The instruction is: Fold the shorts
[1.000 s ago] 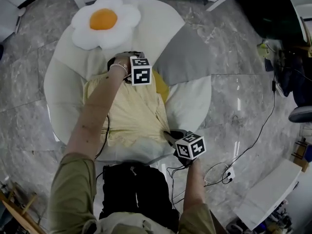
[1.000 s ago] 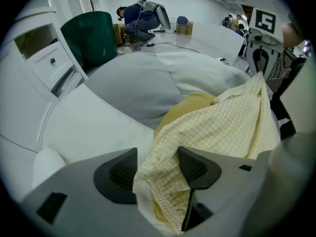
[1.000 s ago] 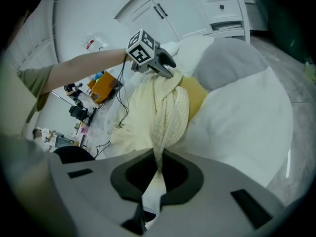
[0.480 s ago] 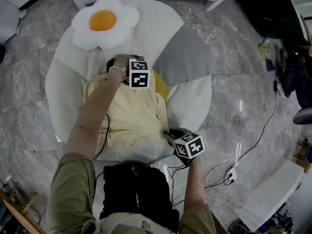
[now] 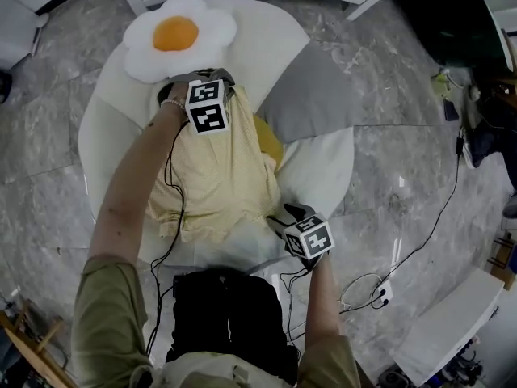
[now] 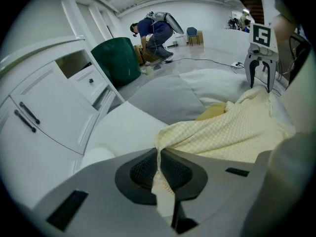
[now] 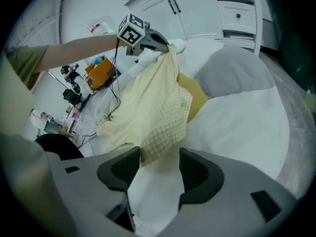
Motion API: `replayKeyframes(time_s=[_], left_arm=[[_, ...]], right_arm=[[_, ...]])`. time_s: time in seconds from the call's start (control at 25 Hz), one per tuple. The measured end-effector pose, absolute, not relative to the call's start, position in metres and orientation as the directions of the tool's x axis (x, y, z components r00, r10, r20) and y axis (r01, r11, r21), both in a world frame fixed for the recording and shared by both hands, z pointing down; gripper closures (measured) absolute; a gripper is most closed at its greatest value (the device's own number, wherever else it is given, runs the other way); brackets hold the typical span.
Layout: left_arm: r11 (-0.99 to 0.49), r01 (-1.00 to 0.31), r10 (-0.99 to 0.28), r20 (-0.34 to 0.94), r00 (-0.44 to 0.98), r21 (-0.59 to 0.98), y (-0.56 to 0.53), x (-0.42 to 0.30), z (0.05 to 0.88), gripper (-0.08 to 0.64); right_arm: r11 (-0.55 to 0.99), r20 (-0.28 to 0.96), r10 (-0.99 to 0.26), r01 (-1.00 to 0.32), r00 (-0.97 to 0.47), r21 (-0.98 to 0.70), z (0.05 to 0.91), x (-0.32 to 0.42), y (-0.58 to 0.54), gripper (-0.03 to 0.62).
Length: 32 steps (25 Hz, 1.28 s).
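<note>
Pale yellow checked shorts (image 5: 218, 176) lie on a white cushion (image 5: 105, 136). My left gripper (image 5: 228, 81) is shut on their far edge and holds it up, so the cloth hangs in a ridge; the fabric is pinched between the pads (image 6: 159, 169). My right gripper (image 5: 283, 219) sits at the near right corner of the shorts, and its jaws are opening. In the right gripper view that corner (image 7: 153, 137) lies between the spread pads (image 7: 159, 169), which are not pressing on it. From there the left gripper (image 7: 163, 43) shows with the cloth draped below it.
A fried-egg shaped pillow (image 5: 179, 35) rests at the far end of the cushion, a grey pillow (image 5: 311, 87) to the right, a yellow one (image 5: 271, 145) partly under the shorts. Cables (image 5: 363, 289) run on the marble floor. White cabinets (image 6: 44, 112), a green bin (image 6: 118, 60) and a crouching person (image 6: 155, 26) are beyond.
My left gripper shut on the far edge of the shorts and lifted it up and to the left. My right gripper opened and let go of the near corner.
</note>
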<state>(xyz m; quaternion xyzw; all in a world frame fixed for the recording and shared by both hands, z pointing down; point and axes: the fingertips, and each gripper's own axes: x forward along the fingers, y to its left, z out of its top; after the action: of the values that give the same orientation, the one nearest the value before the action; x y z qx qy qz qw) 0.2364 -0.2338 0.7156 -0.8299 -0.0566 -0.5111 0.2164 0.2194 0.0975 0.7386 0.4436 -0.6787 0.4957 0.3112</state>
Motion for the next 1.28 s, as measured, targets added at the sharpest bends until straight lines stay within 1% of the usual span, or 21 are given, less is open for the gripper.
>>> replayKeyframes(time_s=[0.04,0.08,0.12,0.16,0.24,0.32,0.4,0.48,0.52,0.56,0.64,0.68,0.72,0.76,0.8,0.84,0.96,1.04,1.16,1.28], left_arm=[[-0.895,0.309,-0.142,0.863,0.485,-0.321,-0.239,0.234,0.711,0.531],[-0.888,0.31,-0.152,0.852,0.5,-0.34,-0.241,0.233,0.705,0.531],[-0.879,0.314,-0.157,0.84,0.519,-0.358,-0.241,0.233,0.698,0.531],[-0.87,0.317,-0.16,0.825,0.542,-0.377,-0.24,0.232,0.69,0.531],[-0.857,0.31,-0.167,0.79,0.589,-0.412,-0.24,0.228,0.672,0.531],[-0.86,0.285,-0.166,0.759,0.63,-0.424,-0.241,0.221,0.657,0.531],[-0.873,0.257,-0.153,0.731,0.665,-0.415,-0.241,0.218,0.647,0.531],[-0.885,0.241,-0.131,0.708,0.694,-0.399,-0.237,0.222,0.64,0.531],[-0.89,0.236,-0.118,0.699,0.705,-0.389,-0.234,0.227,0.639,0.531],[-0.895,0.236,-0.107,0.693,0.713,-0.38,-0.23,0.234,0.641,0.531],[-0.895,0.248,-0.091,0.697,0.712,-0.371,-0.22,0.251,0.653,0.531],[-0.891,0.26,-0.089,0.704,0.704,-0.373,-0.215,0.259,0.662,0.531],[-0.885,0.273,-0.09,0.713,0.695,-0.378,-0.211,0.265,0.671,0.531],[-0.878,0.283,-0.094,0.72,0.688,-0.385,-0.206,0.271,0.679,0.531],[-0.872,0.291,-0.098,0.724,0.683,-0.393,-0.203,0.275,0.685,0.531],[-0.869,0.295,-0.099,0.724,0.683,-0.397,-0.2,0.279,0.689,0.531],[-0.864,0.296,-0.107,0.722,0.683,-0.408,-0.2,0.283,0.693,0.531],[-0.862,0.296,-0.115,0.728,0.676,-0.411,-0.203,0.281,0.694,0.531],[-0.861,0.299,-0.121,0.736,0.666,-0.412,-0.204,0.28,0.692,0.531],[-0.857,0.303,-0.127,0.741,0.66,-0.417,-0.203,0.281,0.691,0.531]], right_arm=[[0.134,0.875,-0.289,-0.921,-0.39,-0.366,0.743,0.218,0.091,0.332],[0.156,0.886,-0.283,-0.929,-0.367,-0.335,0.747,0.218,0.086,0.376],[0.182,0.896,-0.273,-0.933,-0.35,-0.309,0.749,0.217,0.082,0.459],[0.209,0.904,-0.254,-0.932,-0.345,-0.297,0.75,0.216,0.081,0.563],[0.234,0.899,-0.223,-0.916,-0.378,-0.327,0.743,0.21,0.084,0.565],[0.188,0.848,-0.255,-0.884,-0.465,-0.429,0.719,0.203,0.09,0.566],[0.105,0.74,-0.354,-0.81,-0.573,-0.577,0.675,0.197,0.096,0.566],[0.022,0.619,-0.48,-0.714,-0.621,-0.7,0.631,0.199,0.099,0.566],[-0.031,0.589,-0.533,-0.681,-0.608,-0.731,0.62,0.208,0.102,0.566],[-0.1,0.59,-0.567,-0.663,-0.575,-0.742,0.62,0.22,0.107,0.566],[-0.266,0.661,-0.569,-0.65,-0.49,-0.711,0.648,0.246,0.123,0.566],[-0.336,0.708,-0.537,-0.654,-0.459,-0.678,0.669,0.255,0.133,0.565],[-0.379,0.753,-0.49,-0.67,-0.439,-0.638,0.689,0.259,0.142,0.55],[-0.388,0.789,-0.444,-0.703,-0.424,-0.596,0.703,0.26,0.149,0.445],[-0.364,0.813,-0.418,-0.745,-0.406,-0.559,0.708,0.261,0.152,0.351],[-0.317,0.822,-0.418,-0.786,-0.387,-0.531,0.706,0.264,0.151,0.334],[-0.175,0.828,-0.448,-0.875,-0.338,-0.452,0.695,0.286,0.134,0.308],[-0.116,0.846,-0.428,-0.909,-0.317,-0.399,0.701,0.306,0.119,0.307],[-0.036,0.886,-0.333,-0.934,-0.324,-0.355,0.725,0.322,0.096,0.307],[0.014,0.913,-0.225,-0.938,-0.339,-0.345,0.748,0.319,0.09,0.308]])
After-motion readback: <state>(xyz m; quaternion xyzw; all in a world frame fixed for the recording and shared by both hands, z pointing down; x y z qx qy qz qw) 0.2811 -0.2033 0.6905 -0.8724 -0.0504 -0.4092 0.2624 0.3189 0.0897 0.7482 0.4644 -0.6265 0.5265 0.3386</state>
